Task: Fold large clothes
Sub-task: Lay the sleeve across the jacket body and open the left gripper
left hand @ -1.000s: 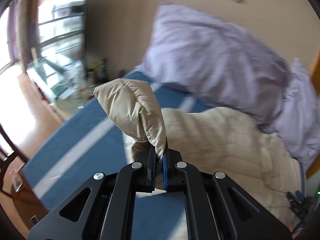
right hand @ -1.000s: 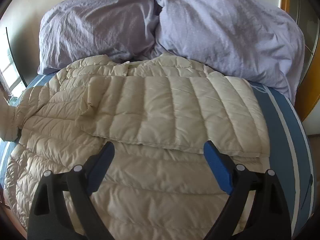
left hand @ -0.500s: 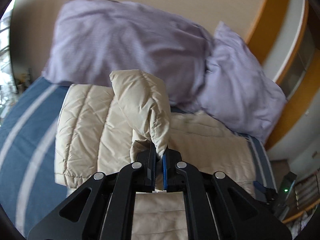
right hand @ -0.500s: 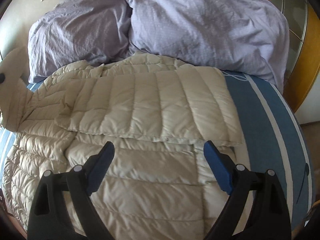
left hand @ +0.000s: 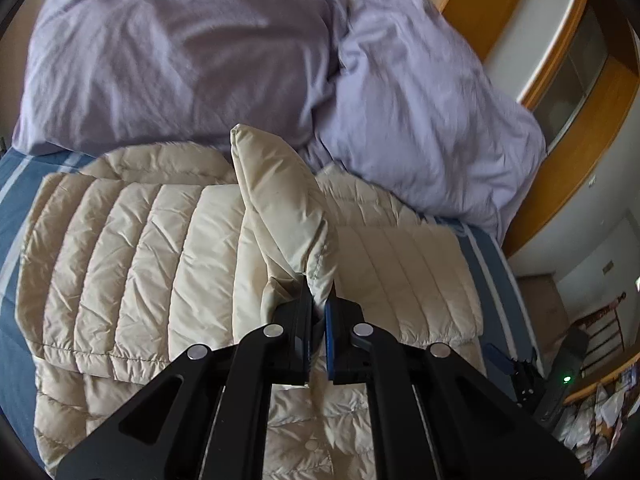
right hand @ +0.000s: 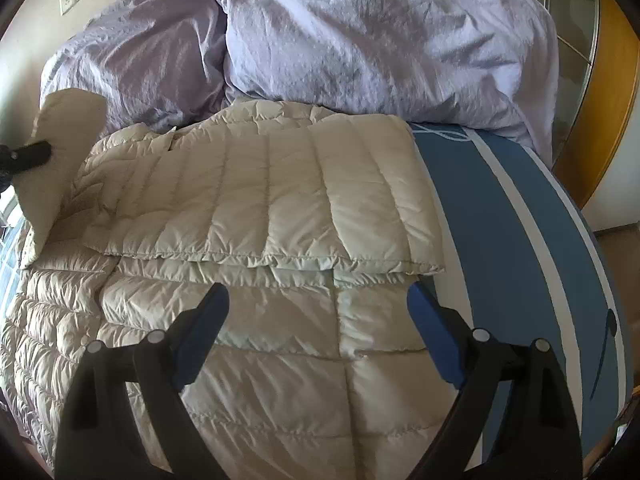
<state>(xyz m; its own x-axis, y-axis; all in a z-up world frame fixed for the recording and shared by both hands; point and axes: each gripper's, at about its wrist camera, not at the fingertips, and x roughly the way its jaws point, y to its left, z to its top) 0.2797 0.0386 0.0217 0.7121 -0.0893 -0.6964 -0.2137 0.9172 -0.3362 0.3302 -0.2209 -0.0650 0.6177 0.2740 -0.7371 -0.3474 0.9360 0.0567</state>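
Observation:
A cream quilted down jacket [right hand: 260,200] lies spread on the bed, one sleeve folded flat across its chest. My left gripper [left hand: 318,312] is shut on the cuff of the other sleeve [left hand: 280,204], which stands up above the jacket's body [left hand: 120,260]. In the right wrist view that raised sleeve [right hand: 60,152] shows at the far left with the left gripper's tip [right hand: 34,152] on it. My right gripper [right hand: 318,312] hovers open over the jacket's lower part, nothing between its blue pads.
Two lilac pillows [right hand: 360,32] are piled at the head of the bed behind the jacket. The blue sheet with white stripes [right hand: 520,240] is bare to the right. A wooden frame [left hand: 560,140] borders the bed on that side.
My left gripper has carried the sleeve from the bed's left edge rightward over the jacket's body. The right gripper drifted a little to the right, still open.

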